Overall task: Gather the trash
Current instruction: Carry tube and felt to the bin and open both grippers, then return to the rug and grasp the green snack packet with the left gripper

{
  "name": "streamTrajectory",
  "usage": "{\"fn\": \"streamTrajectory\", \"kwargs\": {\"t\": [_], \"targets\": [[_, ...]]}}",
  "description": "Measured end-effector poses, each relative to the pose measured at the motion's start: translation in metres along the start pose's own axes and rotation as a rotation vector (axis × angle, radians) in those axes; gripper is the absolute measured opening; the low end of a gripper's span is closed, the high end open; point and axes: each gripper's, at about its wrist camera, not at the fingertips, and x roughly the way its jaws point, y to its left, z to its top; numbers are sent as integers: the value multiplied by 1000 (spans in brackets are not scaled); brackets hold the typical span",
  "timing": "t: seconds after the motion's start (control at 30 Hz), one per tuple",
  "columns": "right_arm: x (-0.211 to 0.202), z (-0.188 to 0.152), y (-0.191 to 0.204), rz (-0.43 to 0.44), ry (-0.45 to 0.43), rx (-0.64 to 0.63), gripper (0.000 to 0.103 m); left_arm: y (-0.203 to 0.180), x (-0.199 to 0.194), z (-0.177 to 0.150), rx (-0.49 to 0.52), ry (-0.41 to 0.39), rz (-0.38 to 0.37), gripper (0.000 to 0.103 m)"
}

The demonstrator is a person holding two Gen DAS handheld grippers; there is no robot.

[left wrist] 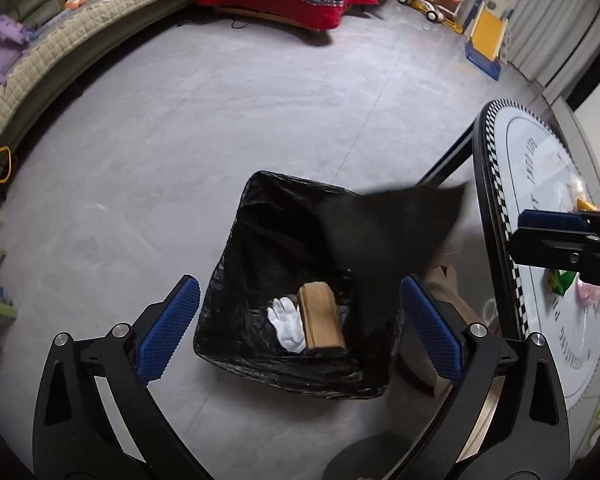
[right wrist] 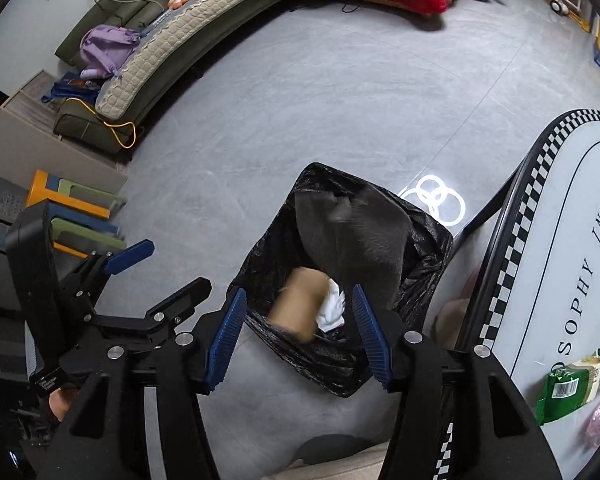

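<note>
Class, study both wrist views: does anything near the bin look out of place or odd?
Yes. A dark, blurred sheet hangs over the far corner of the lined bin, seemingly mid-fall. A box and white glove lie inside. A green packet sits on the table, uncollected. Both grippers are open.

Ahead of both tongs the trash bin (left wrist: 296, 300) stands open-mouthed on bare grey floor (left wrist: 220, 120), with free passage down into its left half. A blurred dark sheet (right wrist: 356, 236) hangs over its far-right side. To the right, the round table's rim (right wrist: 512, 240) crowds close beside the bin.
</note>
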Motion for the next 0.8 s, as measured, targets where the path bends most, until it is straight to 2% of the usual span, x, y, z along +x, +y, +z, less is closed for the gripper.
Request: {"fn": "streamTrajectory", "kwargs": {"t": [0.2,0.47,0.63,0.8], "targets": [[-4,1,-2,11,-6,-8,57,9,-4,2,-7,-4,-22,97],[-16,-4,-12,22,-14,-2,57,-3,-10,1,17,-17,-26,97],[-32,-13,-29,28,-35,10,57,-25,-21,4,52,-48,-39,97],[-53,-27,-49,22,-71,33,57,-64,-30,7,111,-75,-61,97]]}}
